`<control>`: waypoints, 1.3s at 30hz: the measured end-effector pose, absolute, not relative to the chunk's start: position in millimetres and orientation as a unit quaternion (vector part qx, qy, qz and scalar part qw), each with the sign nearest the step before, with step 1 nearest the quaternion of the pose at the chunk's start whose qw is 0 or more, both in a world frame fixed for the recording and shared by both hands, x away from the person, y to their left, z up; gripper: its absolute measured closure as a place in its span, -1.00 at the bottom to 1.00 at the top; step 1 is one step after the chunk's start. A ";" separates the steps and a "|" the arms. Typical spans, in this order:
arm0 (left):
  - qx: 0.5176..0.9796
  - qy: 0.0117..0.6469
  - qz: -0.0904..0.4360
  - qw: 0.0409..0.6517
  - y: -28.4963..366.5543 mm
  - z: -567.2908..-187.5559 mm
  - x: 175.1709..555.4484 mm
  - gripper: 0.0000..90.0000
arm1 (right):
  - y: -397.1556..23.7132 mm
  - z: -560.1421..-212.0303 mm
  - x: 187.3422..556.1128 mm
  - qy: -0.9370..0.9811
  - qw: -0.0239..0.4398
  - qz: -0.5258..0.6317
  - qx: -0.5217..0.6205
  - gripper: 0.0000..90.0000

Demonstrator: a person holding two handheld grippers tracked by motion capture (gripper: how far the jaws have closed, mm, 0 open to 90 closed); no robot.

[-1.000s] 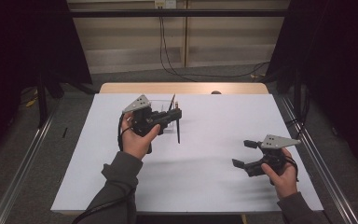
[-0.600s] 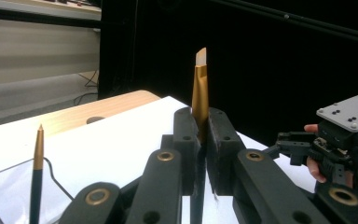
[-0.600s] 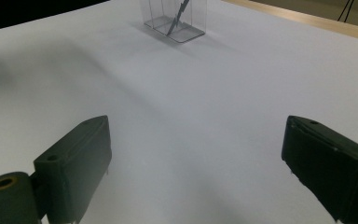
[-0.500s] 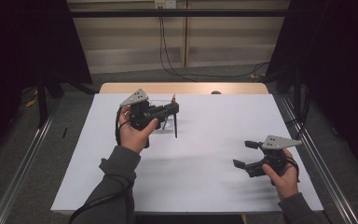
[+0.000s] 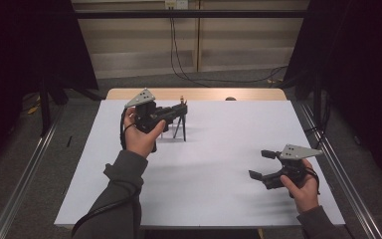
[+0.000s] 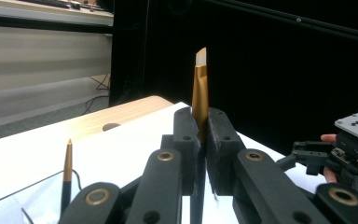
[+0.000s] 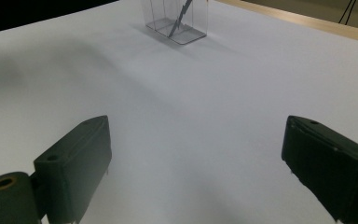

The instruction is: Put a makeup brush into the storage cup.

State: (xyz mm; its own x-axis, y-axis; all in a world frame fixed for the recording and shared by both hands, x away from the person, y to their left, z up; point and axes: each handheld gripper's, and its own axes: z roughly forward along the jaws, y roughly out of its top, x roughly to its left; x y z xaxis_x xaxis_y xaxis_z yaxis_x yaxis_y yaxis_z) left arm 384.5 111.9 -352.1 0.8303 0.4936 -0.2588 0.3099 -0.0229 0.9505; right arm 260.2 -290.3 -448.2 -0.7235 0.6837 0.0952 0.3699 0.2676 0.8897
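The left gripper (image 6: 200, 154) is clamped on a gold-ferruled brush (image 6: 199, 100), held upright above the clear holder (image 5: 171, 130) at the far left of the white table (image 5: 229, 149). The right gripper (image 5: 263, 164), jaws apart, hovers near right.

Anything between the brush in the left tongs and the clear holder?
Nothing visible. The left tongs grip the black, gold-ferruled makeup brush upright, close to the clear plastic compartment holder, which already holds a second gold-tipped black brush. Only bare white table lies around it.
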 end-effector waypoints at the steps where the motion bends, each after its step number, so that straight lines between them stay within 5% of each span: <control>1: 0.712 0.281 0.072 0.639 112.5 -351.9 385.7 0.86 | -290.2 -448.2 260.3 0.781 0.156 0.503 0.337 -0.83; 39: 0.709 0.308 0.101 0.627 114.0 -342.9 420.3 0.86 | -293.3 -447.9 259.4 0.780 0.155 0.505 0.336 -0.83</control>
State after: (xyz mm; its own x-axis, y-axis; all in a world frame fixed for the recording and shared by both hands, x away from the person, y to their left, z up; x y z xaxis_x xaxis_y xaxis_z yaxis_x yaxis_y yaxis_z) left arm 420.3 114.0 -342.9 0.7896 0.5637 -0.2423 0.3095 -0.0249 0.9506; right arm 259.4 -293.3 -447.9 -0.7262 0.6805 0.0978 0.3674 0.2639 0.8919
